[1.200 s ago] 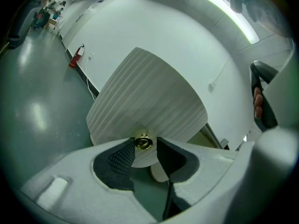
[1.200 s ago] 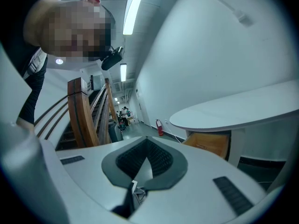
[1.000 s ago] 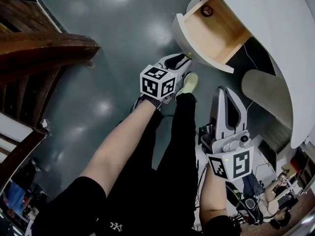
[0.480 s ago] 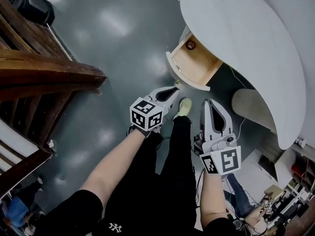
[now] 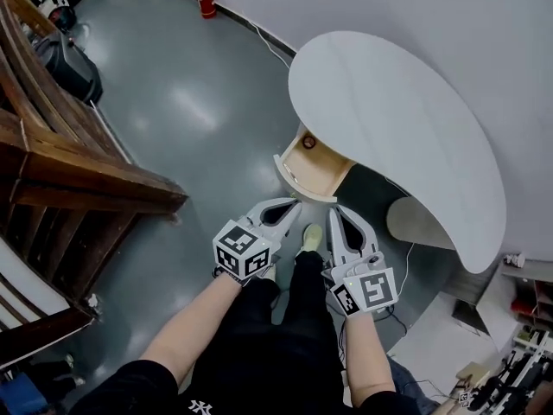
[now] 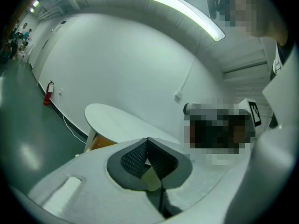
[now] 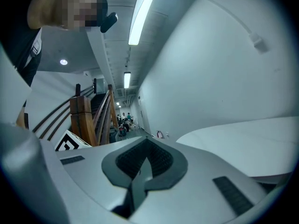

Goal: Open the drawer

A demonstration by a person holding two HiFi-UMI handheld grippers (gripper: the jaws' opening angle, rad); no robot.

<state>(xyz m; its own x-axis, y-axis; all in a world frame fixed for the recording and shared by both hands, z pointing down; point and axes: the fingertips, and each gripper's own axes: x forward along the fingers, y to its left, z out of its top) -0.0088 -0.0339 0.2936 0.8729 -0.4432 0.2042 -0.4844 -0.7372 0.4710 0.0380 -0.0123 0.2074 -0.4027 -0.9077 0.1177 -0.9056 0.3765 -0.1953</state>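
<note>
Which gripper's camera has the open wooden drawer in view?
The left gripper: its view shows the wooden drawer under the white curved table; the right gripper's shows tabletop and wooden staircase.

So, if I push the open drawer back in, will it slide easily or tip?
The drawer looks like stiff wood, so it should probably not flex. I see only one small round thing inside, so it is likely light. It hangs under the table, so it probably slides straight rather than tips.
</note>
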